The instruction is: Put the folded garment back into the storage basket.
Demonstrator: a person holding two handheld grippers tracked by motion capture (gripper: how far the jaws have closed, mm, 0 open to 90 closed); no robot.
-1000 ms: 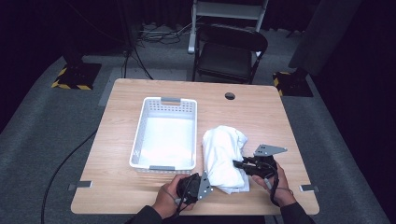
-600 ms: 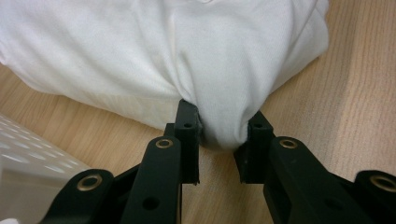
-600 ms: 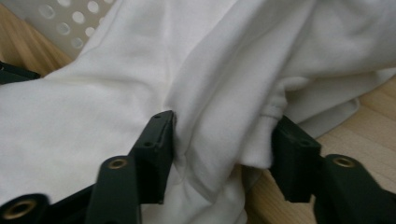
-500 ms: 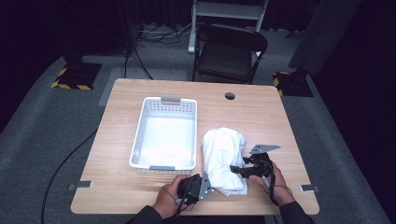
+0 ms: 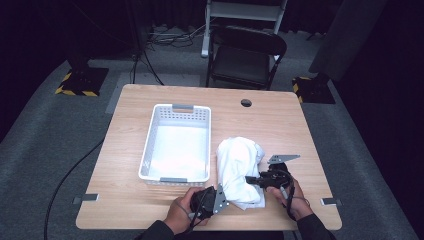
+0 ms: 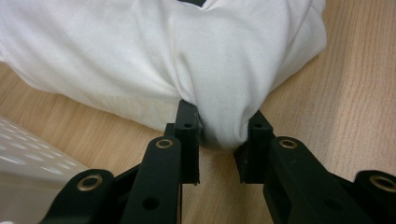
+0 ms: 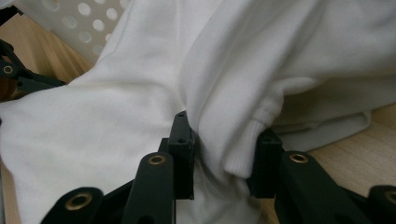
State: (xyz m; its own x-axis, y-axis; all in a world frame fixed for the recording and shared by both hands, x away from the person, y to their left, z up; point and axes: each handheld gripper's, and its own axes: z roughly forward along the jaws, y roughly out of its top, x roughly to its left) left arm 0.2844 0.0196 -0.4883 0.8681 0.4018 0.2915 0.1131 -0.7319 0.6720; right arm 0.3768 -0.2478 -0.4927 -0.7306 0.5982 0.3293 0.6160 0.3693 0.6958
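A white garment lies bunched on the wooden surface, just to the right of a white perforated basket and near the person's edge. Both grippers have hold of it.

The left gripper comes in at the garment's near-left corner. In the left gripper view its jaws pinch a rounded fold of the white cloth; the fabric bulges between the pads and swells above them, and a sliver of the basket's wall shows at the lower left.

The right gripper reaches in from the garment's right side, its grey plate standing above it. In the right gripper view its jaws have just been closing and now clamp a thick gather with a ribbed cuff or hem in it — which of the two cannot be told. Part of the other gripper and the basket's holes sit at the upper left.

From above the garment is a crumpled heap — its shape, sleeves and front are lost in the folds, and its near edge is covered by the two grippers. The person's forearms are cut off at the bottom edge.

A dark folding chair stands beyond the surface.
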